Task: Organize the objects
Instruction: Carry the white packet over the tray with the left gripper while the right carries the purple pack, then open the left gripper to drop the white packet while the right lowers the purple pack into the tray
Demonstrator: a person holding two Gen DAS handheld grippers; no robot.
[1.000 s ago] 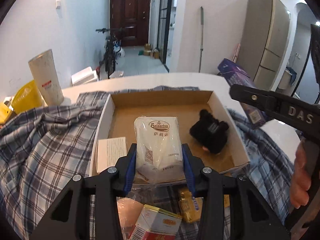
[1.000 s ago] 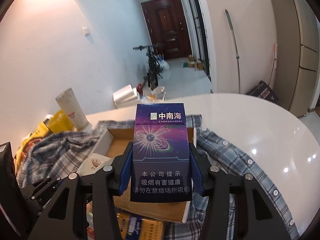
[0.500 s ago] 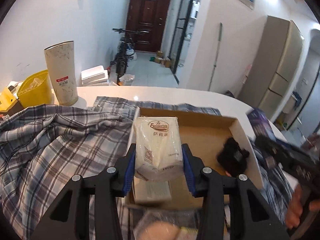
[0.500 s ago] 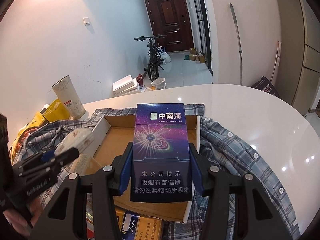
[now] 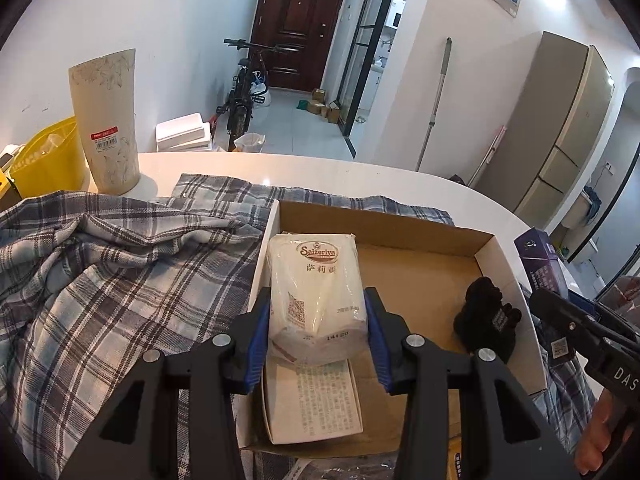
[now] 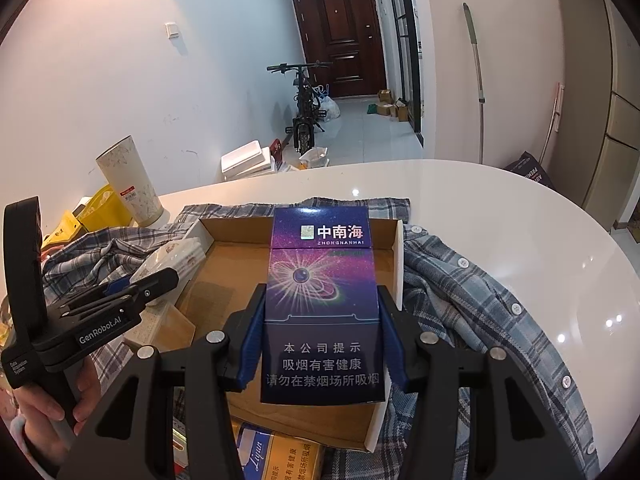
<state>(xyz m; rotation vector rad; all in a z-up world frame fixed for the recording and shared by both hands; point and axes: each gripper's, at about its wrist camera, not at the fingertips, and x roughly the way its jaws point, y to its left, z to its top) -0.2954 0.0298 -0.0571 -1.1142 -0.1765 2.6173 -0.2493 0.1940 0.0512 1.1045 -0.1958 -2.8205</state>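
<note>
My left gripper (image 5: 318,320) is shut on a white Saizeriya tissue pack (image 5: 316,292), held over the left side of the shallow cardboard box (image 5: 420,240). Under the pack a white printed carton (image 5: 312,400) lies in the box, and a small black item (image 5: 486,322) sits at the box's right side. My right gripper (image 6: 322,330) is shut on a purple cigarette carton (image 6: 322,300), held upright over the same cardboard box (image 6: 224,256). The left gripper (image 6: 132,288) with its tissue pack (image 6: 176,256) shows at the left of the right wrist view.
The box rests on a plaid shirt (image 5: 100,272) spread over a white round table (image 6: 500,208). A tall cream cup (image 5: 106,120) and a yellow bag (image 5: 48,156) stand at the far left. Yellow cigarette cartons (image 6: 276,456) lie at the box's near edge.
My left gripper has carried the tissue pack leftward over the box, so the box now sits further right in its view. The right gripper with the purple carton has stayed nearly still.
</note>
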